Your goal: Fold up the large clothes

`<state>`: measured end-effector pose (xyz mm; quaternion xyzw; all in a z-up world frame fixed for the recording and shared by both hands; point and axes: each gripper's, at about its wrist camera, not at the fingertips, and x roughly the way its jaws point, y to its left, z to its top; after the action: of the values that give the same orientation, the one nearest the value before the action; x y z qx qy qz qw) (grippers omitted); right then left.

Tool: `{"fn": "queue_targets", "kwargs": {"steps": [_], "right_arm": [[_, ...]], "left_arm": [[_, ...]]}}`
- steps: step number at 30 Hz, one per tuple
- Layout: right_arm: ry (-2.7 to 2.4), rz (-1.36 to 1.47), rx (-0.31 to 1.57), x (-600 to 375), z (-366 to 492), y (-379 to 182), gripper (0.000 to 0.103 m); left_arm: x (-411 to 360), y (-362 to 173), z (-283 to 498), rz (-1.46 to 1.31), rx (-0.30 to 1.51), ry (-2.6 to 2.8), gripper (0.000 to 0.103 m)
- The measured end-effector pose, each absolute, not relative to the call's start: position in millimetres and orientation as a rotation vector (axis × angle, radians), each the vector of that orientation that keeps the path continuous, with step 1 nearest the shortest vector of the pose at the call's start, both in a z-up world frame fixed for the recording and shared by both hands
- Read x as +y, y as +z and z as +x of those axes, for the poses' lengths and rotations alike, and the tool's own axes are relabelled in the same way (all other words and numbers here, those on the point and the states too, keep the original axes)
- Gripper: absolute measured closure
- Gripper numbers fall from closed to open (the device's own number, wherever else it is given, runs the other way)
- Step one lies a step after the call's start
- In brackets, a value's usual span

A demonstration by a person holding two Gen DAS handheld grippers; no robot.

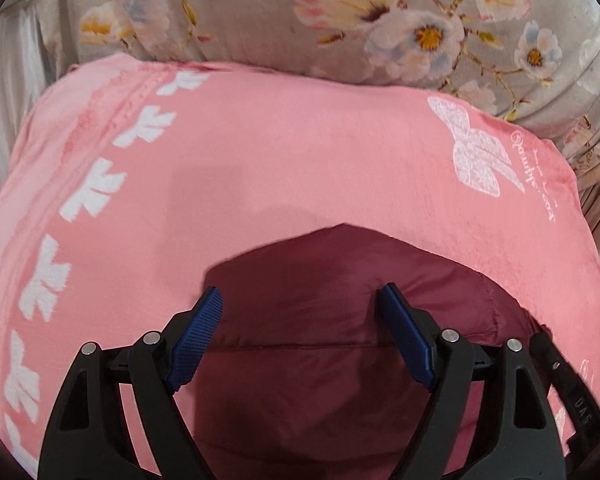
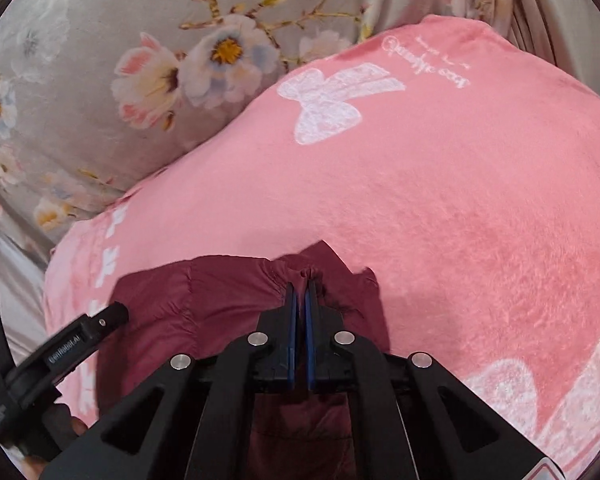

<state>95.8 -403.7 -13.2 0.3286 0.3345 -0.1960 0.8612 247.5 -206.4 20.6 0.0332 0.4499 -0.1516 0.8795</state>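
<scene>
A dark maroon quilted garment (image 1: pixel 332 292) lies on a pink blanket (image 1: pixel 300 152) with white bow prints. My left gripper (image 1: pixel 300 300) is open, its blue pads (image 1: pixel 198 336) spread over the garment with nothing between them. In the right wrist view my right gripper (image 2: pixel 301 292) is shut on a bunched edge of the maroon garment (image 2: pixel 204 292), which puckers at the fingertips. The left gripper's body (image 2: pixel 60 356) shows at the lower left of that view, over the garment's left side.
The pink blanket (image 2: pixel 460 200) covers most of both views. Beyond it lies a grey floral bedsheet (image 1: pixel 300 12), also in the right wrist view (image 2: pixel 120 60). Pale pleated fabric (image 1: pixel 4 100) hangs at the bed's sides.
</scene>
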Motion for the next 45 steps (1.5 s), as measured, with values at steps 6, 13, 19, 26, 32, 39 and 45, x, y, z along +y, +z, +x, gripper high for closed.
{"fn": "queue_targets", "kwargs": {"steps": [6, 13, 19, 26, 32, 39, 45], "right_arm": [[-0.381, 0.711, 0.698, -416, 92, -49, 0.100], [-0.384, 0.640, 0.687, -406, 98, -61, 0.100], [-0.395, 0.600, 0.679, -400, 98, -64, 0.100], [-0.396, 0.597, 0.672, -400, 96, -66, 0.100], [-0.396, 0.595, 0.673, -400, 96, -66, 0.100], [-0.402, 0.588, 0.673, -400, 96, -67, 0.100], [-0.410, 0.581, 0.678, -398, 98, -66, 0.099]], "left_arm": [[-222, -3, 242, 0.103, 0.901, -0.295, 0.019], [-224, -20, 241, 0.114, 0.862, -0.276, 0.011], [-227, -29, 236, 0.145, 0.811, -0.253, 0.008], [-231, -35, 234, 0.169, 0.783, -0.238, 0.007], [-231, -37, 235, 0.172, 0.781, -0.237, 0.006], [-233, -38, 236, 0.178, 0.778, -0.233, 0.006], [-233, -38, 238, 0.184, 0.782, -0.233, 0.006]]}}
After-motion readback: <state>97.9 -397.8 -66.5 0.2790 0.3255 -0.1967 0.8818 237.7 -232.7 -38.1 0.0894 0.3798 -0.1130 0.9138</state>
